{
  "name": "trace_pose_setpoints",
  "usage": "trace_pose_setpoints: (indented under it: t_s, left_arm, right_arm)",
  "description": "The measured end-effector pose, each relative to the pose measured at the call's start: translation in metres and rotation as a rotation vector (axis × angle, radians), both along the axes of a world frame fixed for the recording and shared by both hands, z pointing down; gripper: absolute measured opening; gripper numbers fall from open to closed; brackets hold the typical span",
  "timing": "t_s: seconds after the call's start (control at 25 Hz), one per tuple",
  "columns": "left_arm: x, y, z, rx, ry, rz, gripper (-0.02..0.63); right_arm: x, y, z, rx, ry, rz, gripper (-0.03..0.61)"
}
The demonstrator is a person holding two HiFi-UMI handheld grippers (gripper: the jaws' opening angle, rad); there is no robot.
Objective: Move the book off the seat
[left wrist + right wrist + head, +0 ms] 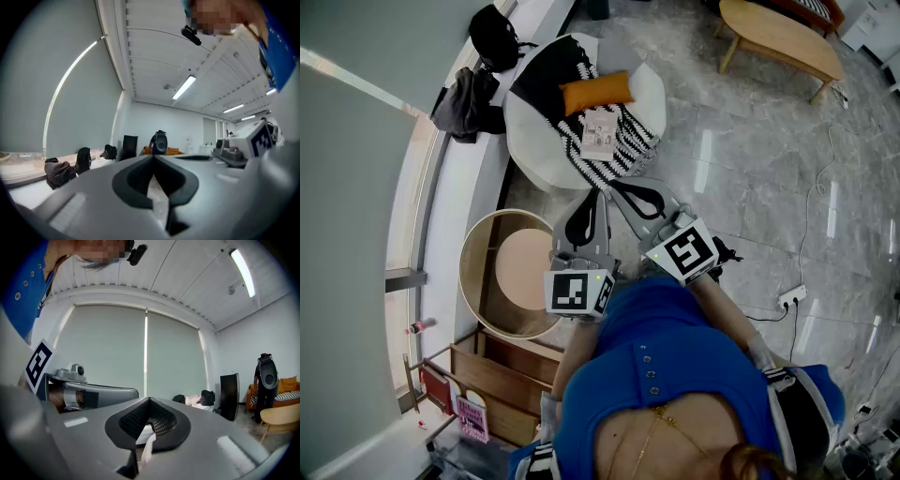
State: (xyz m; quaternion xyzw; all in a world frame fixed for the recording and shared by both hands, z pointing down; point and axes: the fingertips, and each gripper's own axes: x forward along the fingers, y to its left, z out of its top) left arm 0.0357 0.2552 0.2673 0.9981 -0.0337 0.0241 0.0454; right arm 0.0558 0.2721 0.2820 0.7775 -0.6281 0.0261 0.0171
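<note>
The book (pixel 600 131) lies face up on a white round seat (pixel 534 141), on a black-and-white striped blanket (pixel 623 150), just below an orange cushion (pixel 596 91). Both grippers are held close to the person's body, short of the seat, pointing toward it. My left gripper (pixel 592 202) has its jaws pressed together with nothing between them, as the left gripper view (pixel 153 157) also shows. My right gripper (pixel 623 195) sits beside it, likewise shut and empty (pixel 149 400). Neither one touches the book.
A round wooden side table (pixel 511 272) stands left of the grippers. A low shelf with books (pixel 473 389) is at the lower left. Black bags (pixel 478 84) lie on the window ledge. A wooden bench (pixel 778 37) stands at the far right, and a power strip (pixel 792 298) lies on the marble floor.
</note>
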Motion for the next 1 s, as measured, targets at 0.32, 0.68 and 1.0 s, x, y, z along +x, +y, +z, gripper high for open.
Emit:
trace_pose_setpoints:
  t_s: [0.32,0.68,1.0]
  left_arm:
    - [0.031,-0.004,0.014,-0.051,-0.003,-0.019,0.002]
    - [0.074,-0.065,0.047,-0.068,-0.069,-0.05,0.002]
    - [0.155,-0.148,0.054,-0.081,-0.083,0.001,0.002]
  right_arm:
    - [0.052,0.01,0.016,-0.021,-0.028,0.015,0.002]
    - [0.119,-0.018,0.054,-0.106,-0.079,0.043,0.002]
    - [0.199,-0.098,0.053,-0.104,-0.082,0.085,0.002]
